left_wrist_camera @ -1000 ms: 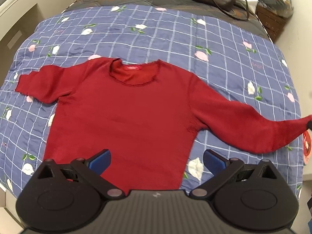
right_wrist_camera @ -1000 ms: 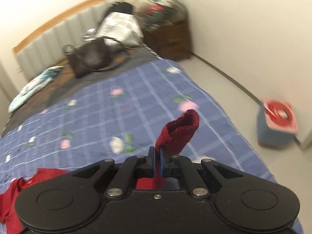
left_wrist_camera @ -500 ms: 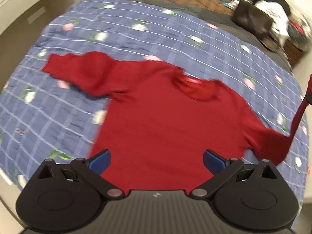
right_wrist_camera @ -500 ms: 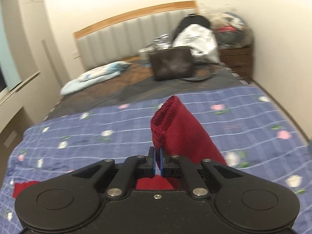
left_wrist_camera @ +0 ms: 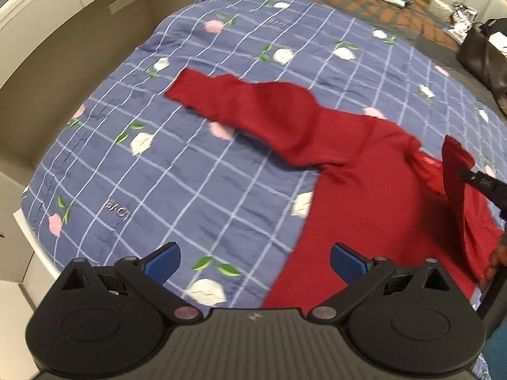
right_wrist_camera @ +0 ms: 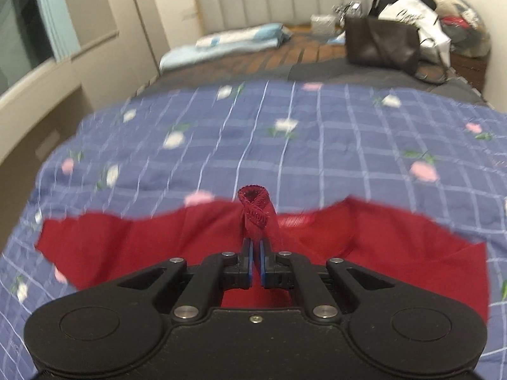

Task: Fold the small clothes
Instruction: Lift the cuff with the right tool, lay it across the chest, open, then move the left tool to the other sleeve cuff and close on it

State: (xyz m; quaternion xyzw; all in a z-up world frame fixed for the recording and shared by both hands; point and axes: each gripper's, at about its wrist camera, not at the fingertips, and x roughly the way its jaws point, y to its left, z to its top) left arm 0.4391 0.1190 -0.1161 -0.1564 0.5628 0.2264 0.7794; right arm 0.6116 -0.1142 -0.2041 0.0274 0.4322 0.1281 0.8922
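The right gripper [right_wrist_camera: 256, 261] pinches the cuff [right_wrist_camera: 255, 204] of a red sweater [left_wrist_camera: 364, 196], lifting that sleeve above the body, which seems to lie flat on the blue checked bedspread [left_wrist_camera: 177, 171]. The left gripper [left_wrist_camera: 255, 259] hovers spread wide, empty.

One red sweater [left_wrist_camera: 364, 190]; one quilt [left_wrist_camera: 190, 174]; one brown handbag [right_wrist_camera: 380, 44]; two grippers [left_wrist_camera: 253, 262] [right_wrist_camera: 256, 253]
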